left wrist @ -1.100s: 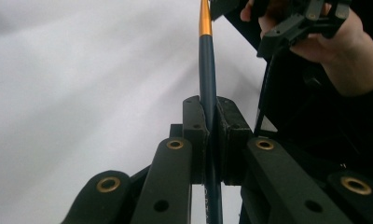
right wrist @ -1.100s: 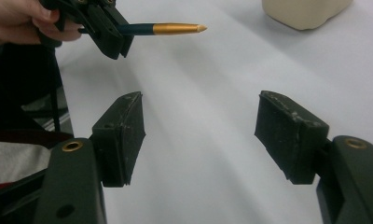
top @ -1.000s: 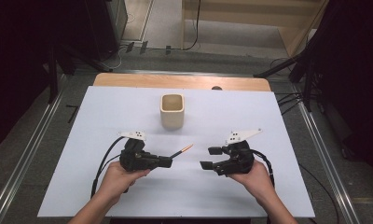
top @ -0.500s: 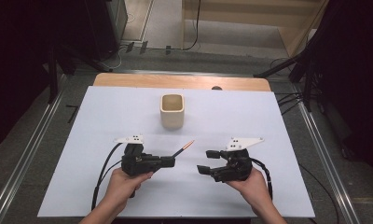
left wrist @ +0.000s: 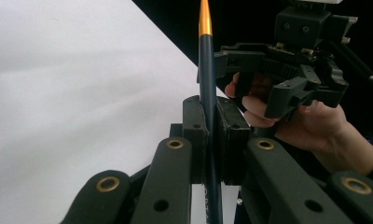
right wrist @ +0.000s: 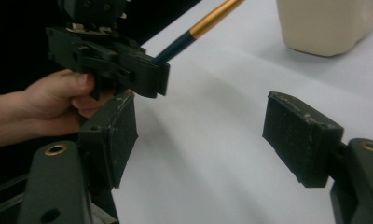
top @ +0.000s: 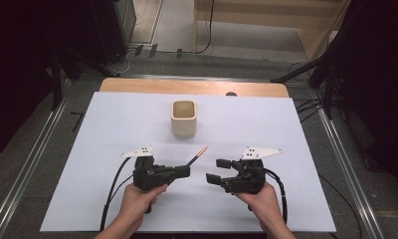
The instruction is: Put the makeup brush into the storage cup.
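We hold the dark slender pencil with an orange tip clamped in the left gripper, its tip slanting toward the cream square cup farther back on the white tabletop. The right gripper has just been opening and its jaws stand apart with nothing between them. We judge a handover done; next comes carrying the pencil to the cup. The left gripper view shows the pads pinching the shaft; the high view shows the cup's open mouth.

Beige square cup upright on white table, apparently empty.
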`<state>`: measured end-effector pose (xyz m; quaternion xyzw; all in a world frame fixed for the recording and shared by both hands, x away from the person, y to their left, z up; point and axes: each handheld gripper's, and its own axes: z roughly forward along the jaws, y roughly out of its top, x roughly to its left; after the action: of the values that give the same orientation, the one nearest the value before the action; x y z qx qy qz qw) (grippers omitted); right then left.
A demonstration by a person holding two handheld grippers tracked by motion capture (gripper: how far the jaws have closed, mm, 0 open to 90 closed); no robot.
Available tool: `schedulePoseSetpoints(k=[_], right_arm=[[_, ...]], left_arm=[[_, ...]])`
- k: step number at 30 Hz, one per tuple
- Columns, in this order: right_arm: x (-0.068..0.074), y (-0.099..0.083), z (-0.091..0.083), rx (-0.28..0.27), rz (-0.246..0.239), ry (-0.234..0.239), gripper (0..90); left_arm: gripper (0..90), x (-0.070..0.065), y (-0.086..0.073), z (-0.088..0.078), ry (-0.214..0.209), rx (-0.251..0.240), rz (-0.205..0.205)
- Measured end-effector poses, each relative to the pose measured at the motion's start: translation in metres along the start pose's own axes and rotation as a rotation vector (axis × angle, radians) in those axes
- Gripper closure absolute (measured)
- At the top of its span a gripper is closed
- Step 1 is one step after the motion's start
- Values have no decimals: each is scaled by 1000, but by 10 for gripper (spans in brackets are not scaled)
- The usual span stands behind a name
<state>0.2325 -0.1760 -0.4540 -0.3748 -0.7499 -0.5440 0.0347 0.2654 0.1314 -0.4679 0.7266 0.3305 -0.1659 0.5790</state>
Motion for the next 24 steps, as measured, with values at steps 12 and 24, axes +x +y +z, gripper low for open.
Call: schedulePoseSetpoints(k=[12,24], right_arm=[[-2,0,7,-86,86,20,305],[-5,-1,16,-170,178,39,346]], left_arm=[[849,-2,-4,8,-31,-20,-14],[849,1,-7,11,-51,-35,-48]])
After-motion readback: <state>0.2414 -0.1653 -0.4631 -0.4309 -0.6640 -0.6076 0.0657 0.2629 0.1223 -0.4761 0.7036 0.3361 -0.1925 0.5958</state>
